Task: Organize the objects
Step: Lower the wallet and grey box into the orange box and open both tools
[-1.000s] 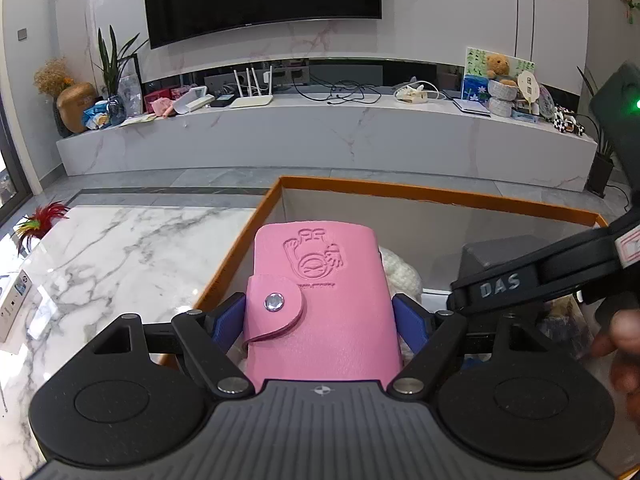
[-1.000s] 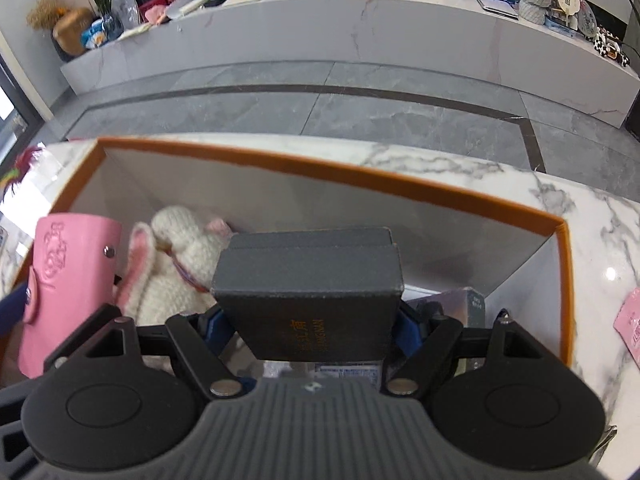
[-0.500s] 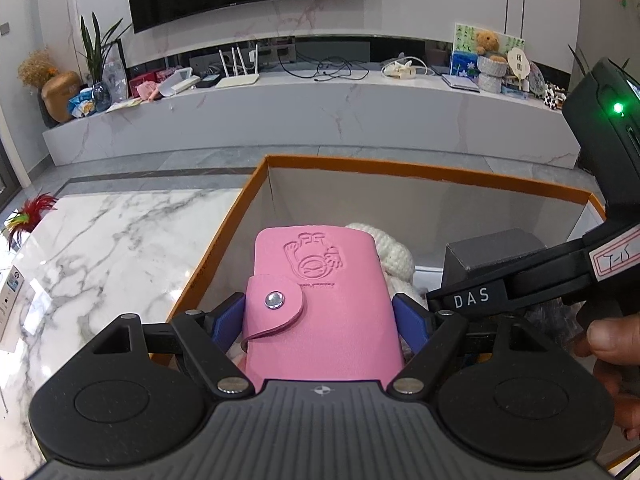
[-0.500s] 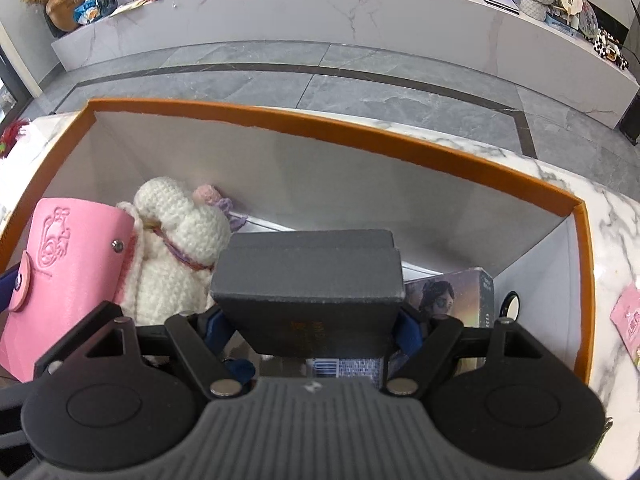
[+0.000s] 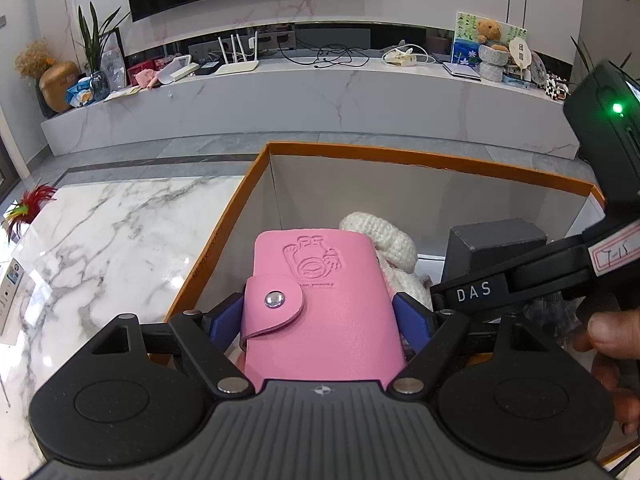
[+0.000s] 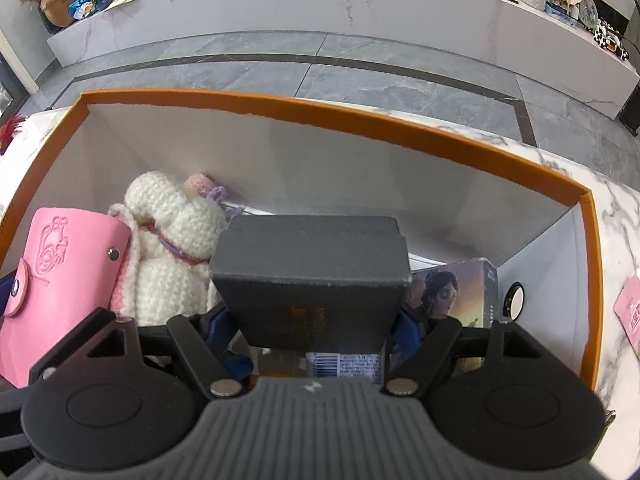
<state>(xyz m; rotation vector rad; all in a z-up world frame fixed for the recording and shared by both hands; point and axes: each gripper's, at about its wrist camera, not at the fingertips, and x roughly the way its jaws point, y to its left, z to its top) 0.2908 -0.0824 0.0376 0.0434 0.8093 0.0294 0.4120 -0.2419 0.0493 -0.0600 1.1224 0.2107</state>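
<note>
My left gripper (image 5: 324, 320) is shut on a pink snap wallet (image 5: 320, 300), held over the left part of an orange-rimmed white box (image 5: 400, 154). The wallet also shows in the right wrist view (image 6: 60, 280). My right gripper (image 6: 312, 320) is shut on a dark grey box (image 6: 312, 276), held low inside the orange-rimmed box (image 6: 360, 120). The grey box also shows in the left wrist view (image 5: 492, 248). A white crocheted toy (image 6: 172, 248) lies in the box between wallet and grey box.
A printed picture box (image 6: 452, 296) and a barcoded packet (image 6: 344, 364) lie in the box under my right gripper. A pink packet (image 6: 628, 308) lies on the marble table (image 5: 100, 240) right of the box. A red feather toy (image 5: 28, 204) sits at the table's left edge.
Both grippers have moved forward and down into the box with their objects still held. The picture box on the box floor has come into view.
</note>
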